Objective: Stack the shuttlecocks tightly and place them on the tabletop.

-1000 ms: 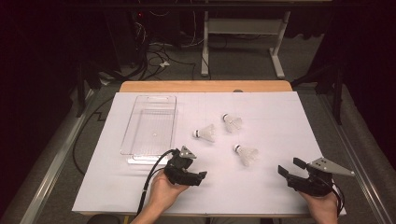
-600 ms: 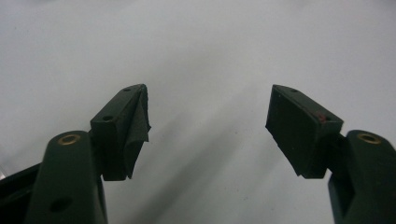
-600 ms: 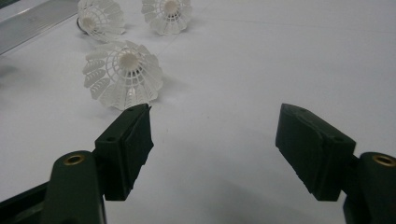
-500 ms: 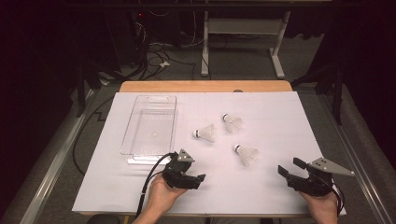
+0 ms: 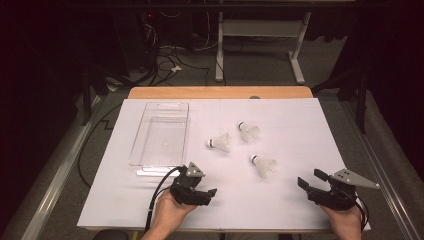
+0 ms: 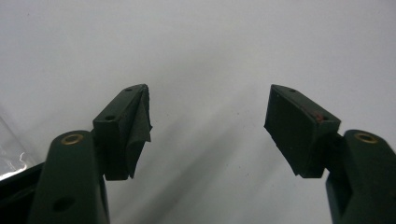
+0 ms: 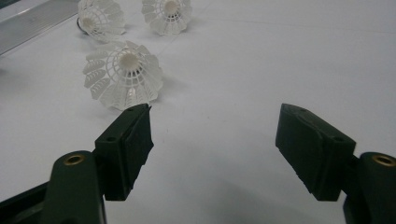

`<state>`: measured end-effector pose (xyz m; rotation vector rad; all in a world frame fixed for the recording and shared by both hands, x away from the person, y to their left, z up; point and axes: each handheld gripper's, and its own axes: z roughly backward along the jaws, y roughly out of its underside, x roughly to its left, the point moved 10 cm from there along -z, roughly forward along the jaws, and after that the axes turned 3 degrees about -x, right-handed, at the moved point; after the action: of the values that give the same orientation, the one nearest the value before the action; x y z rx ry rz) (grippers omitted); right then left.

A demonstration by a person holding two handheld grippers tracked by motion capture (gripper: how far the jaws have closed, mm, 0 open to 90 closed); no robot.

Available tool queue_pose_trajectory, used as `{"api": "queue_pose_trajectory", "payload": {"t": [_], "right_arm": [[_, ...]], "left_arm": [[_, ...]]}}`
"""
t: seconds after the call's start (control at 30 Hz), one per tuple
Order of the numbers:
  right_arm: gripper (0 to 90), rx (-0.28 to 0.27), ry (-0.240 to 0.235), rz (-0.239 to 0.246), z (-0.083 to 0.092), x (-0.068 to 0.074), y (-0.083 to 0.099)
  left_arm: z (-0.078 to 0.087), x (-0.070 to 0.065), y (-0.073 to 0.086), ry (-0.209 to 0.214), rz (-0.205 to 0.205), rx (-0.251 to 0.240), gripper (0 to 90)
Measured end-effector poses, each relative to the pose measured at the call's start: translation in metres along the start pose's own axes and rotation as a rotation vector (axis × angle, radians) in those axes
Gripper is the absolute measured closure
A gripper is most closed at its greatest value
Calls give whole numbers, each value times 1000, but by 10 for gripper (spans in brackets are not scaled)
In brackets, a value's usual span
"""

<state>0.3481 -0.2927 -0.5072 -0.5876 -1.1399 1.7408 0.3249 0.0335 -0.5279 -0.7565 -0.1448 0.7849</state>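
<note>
Three white plastic shuttlecocks lie on the white sheet: one (image 5: 220,143) near the middle, one (image 5: 248,131) behind it, one (image 5: 264,165) nearest the front. My right gripper (image 5: 311,179) rests open near the front right, aimed left at them. In the right gripper view its open gripper (image 7: 215,135) has the nearest shuttlecock (image 7: 123,74) just beyond its left jaw, with two more (image 7: 100,18) (image 7: 167,14) farther off. My left gripper (image 5: 206,194) sits at the front, below the tray, aimed right. In the left gripper view that gripper (image 6: 208,116) is open over bare white sheet.
A clear plastic tray (image 5: 160,135) stands empty at the back left of the sheet; its corner (image 6: 9,158) shows at the edge of the left gripper view. The wooden table edge (image 5: 220,92) runs along the back. Cables lie on the floor beyond.
The left gripper has drawn back slightly toward the front edge. The right gripper and the shuttlecocks have stayed put.
</note>
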Motion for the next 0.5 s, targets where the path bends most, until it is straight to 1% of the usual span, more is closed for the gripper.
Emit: {"api": "queue_pose_trajectory", "payload": {"t": [0.07,0.17,0.2,0.23,0.3,0.5], "right_arm": [[276,0,0,0,0,0,0],[276,2,1,-3,0,0,0],[276,1,2,-3,0,0,0],[275,1,2,-3,0,0,0],[275,1,2,-1,0,0,0],[275,3,5,-3,0,0,0]], "left_arm": [[2,1,2,-2,-2,-1,321],[4,2,4,1,14,-8,320],[6,3,5,4,12,-6,319],[7,3,5,6,22,-13,319],[9,5,7,9,23,-10,320],[14,9,13,-6,28,-14,320]]}}
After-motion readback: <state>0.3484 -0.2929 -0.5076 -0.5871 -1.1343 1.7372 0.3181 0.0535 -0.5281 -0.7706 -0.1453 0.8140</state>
